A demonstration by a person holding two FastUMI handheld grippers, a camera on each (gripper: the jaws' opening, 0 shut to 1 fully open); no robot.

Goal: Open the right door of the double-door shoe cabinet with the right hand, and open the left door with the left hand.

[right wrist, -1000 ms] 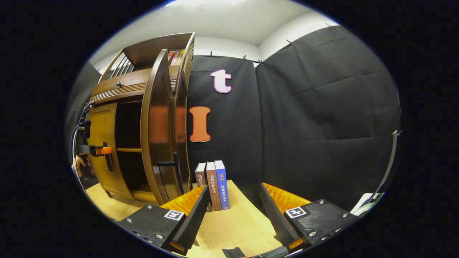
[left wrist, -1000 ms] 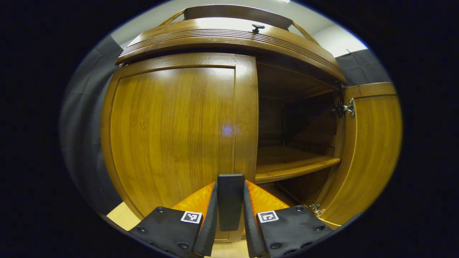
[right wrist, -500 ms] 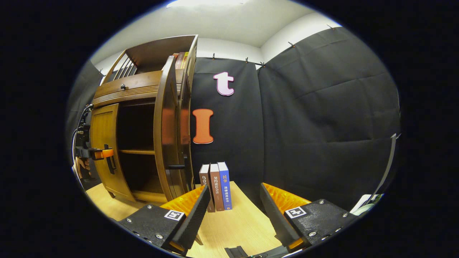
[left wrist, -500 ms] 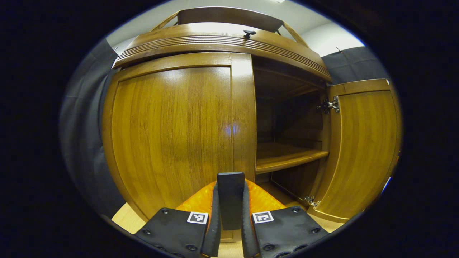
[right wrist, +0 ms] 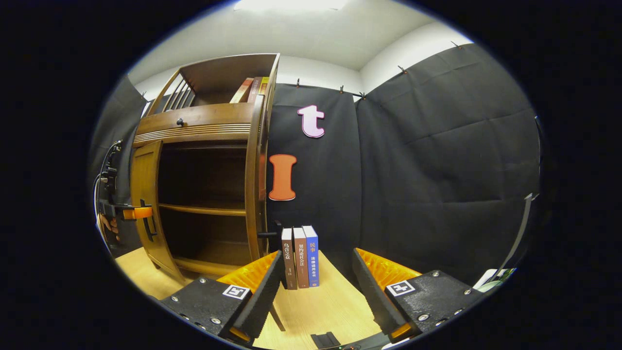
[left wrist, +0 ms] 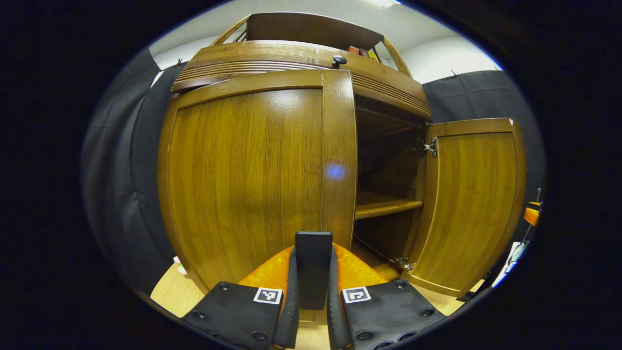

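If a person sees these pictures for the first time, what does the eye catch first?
Most striking is the wooden shoe cabinet: its right door stands wide open, showing a bare shelf. The left claw is closed on the left door's dark handle. Three books stand upright beside the cabinet.

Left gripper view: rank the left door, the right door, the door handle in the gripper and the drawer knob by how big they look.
1. left door, though nearest the camera
2. right door
3. door handle
4. drawer knob
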